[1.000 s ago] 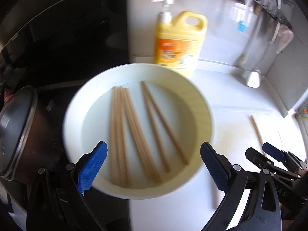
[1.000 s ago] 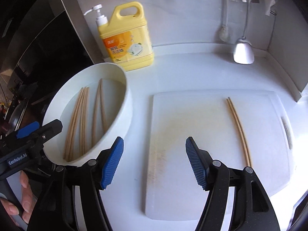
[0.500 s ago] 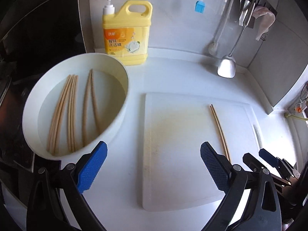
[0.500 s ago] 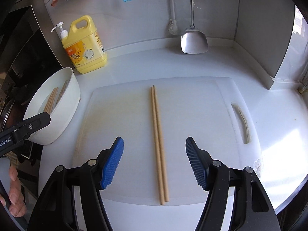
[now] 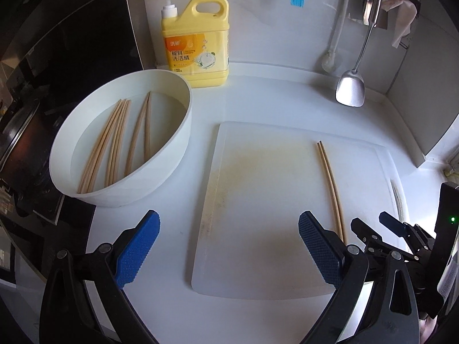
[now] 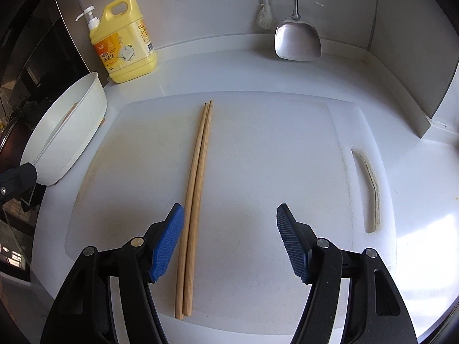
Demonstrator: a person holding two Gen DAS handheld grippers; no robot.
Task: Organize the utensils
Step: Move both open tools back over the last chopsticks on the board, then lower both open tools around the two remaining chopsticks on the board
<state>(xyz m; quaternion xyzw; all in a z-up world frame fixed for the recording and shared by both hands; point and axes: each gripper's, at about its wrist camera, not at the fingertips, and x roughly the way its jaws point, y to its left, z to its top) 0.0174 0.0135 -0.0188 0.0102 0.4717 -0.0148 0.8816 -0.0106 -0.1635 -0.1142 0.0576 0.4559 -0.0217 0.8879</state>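
both claws stand apart and hold nothing: the right gripper (image 6: 229, 243) hangs over the cutting board (image 6: 258, 149), its left pad just beside the pair of chopsticks (image 6: 195, 189) lying there; the left gripper (image 5: 228, 246) hovers at the board's near left edge. more chopsticks (image 5: 114, 140) lie in the white bowl (image 5: 178, 143) left of the board. the yellow soap jug (image 5: 198, 43) carries chinese writing, too small to read

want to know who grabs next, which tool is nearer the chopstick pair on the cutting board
Right. The right tool hangs open just over the chopstick pair, its left pad beside them. The left tool sits open farther left, over the board's bare middle.
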